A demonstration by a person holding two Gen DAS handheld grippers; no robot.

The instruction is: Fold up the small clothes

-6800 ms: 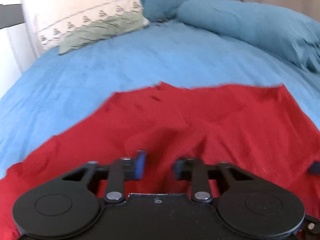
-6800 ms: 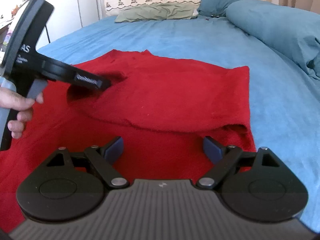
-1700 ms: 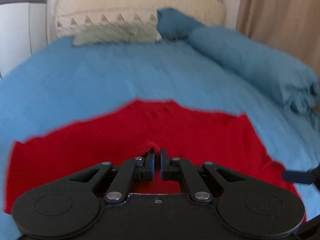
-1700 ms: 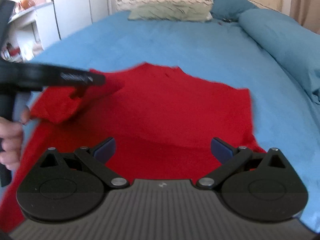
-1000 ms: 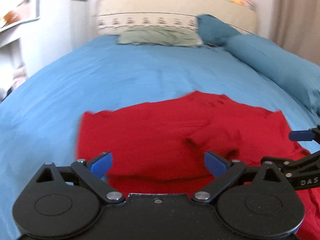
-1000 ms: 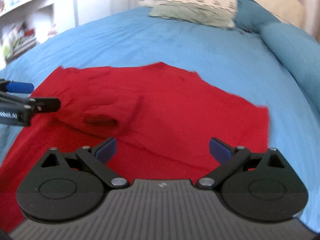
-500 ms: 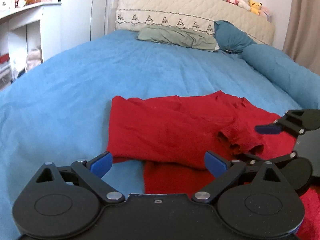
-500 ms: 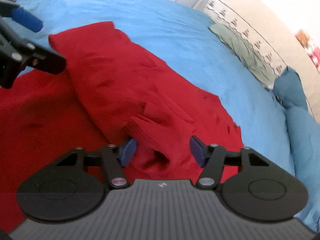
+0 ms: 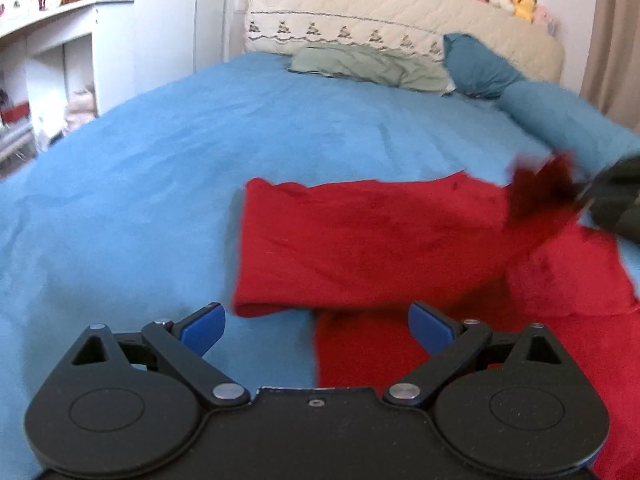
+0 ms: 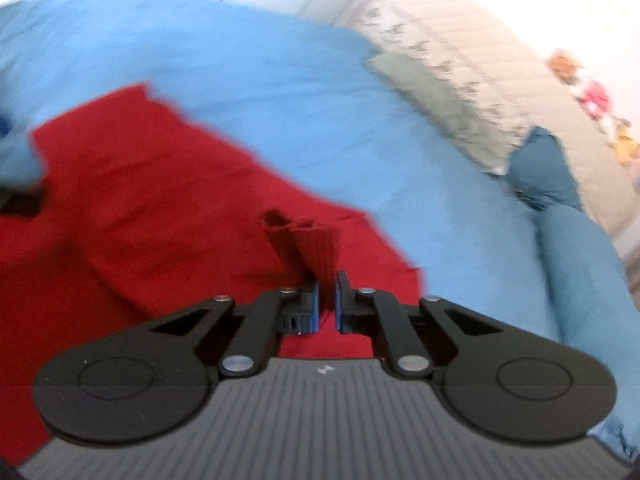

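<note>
Red sweater (image 9: 360, 236) on blue bed (image 9: 160, 160). Right gripper (image 10: 327, 300): clamped on sweater cuff (image 10: 316, 248). Left gripper (image 9: 316, 324): wide, empty.

Right gripper (image 10: 327, 300) fingers (image 10: 311, 307) just closed, pinching ribbed cuff (image 10: 316, 248) of red sweater (image 10: 140, 216); sweater spread on blue bed (image 10: 280, 92); frame motion-blurred.

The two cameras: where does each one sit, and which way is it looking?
Left wrist view: on the left gripper, jaws open, facing up the blue bedspread toward the cream headboard.
Right wrist view: on the right gripper, tilted, jaws just closed on the ribbed cuff.
Shared: the red knitted sweater, green pillow, and the bedspread.
</note>
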